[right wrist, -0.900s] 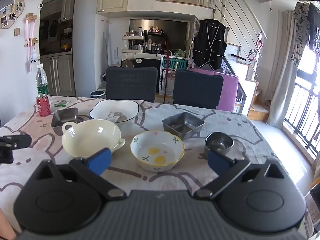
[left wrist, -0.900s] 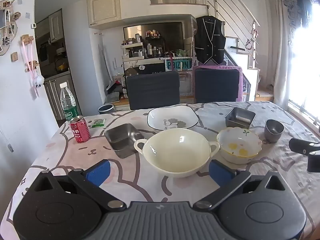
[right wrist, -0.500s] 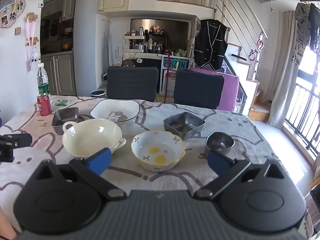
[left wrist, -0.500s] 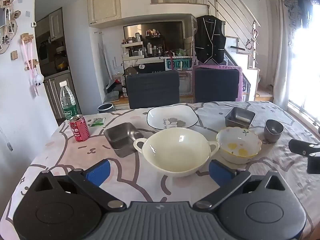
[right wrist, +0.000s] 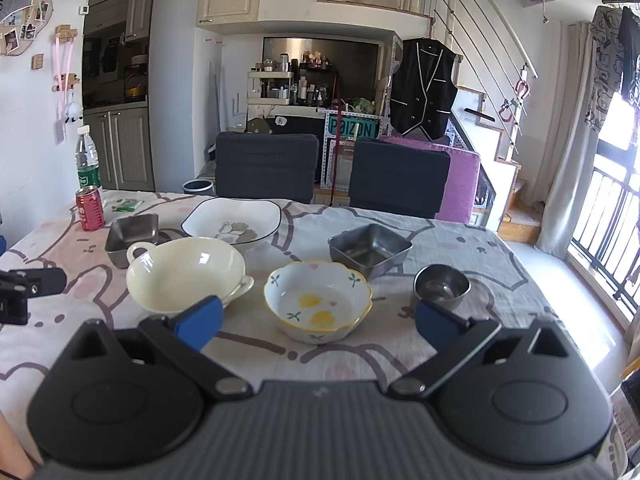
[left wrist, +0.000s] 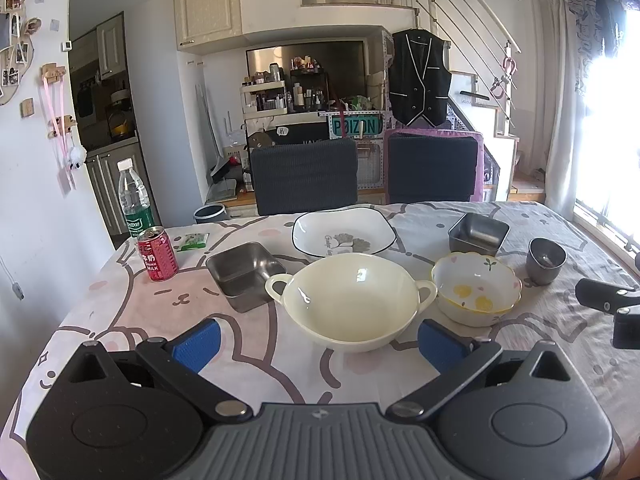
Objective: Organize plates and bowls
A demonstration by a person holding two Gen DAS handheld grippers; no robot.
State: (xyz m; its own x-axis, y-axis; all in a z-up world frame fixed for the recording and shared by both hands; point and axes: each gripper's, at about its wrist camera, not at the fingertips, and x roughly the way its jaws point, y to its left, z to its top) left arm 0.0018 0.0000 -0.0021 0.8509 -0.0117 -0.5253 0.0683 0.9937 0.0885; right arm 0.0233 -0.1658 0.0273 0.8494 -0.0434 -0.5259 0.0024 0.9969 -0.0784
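Note:
A cream two-handled bowl sits mid-table, straight ahead of my left gripper, which is open and holds nothing. A scalloped white bowl with yellow spots lies in front of my right gripper, also open with nothing in it. Behind them rest a square white plate with a dark rim, two square steel dishes and a small round steel cup. All stand apart on the table.
A red drink can, a water bottle and a green packet stand at the far left corner of the cartoon-print tablecloth. Two dark chairs line the far side. The table edge drops off to the right, toward the window.
Both views have shifted very slightly; the bowls sit a touch nearer in the frames. Nothing on the table has moved and both grippers stay open.

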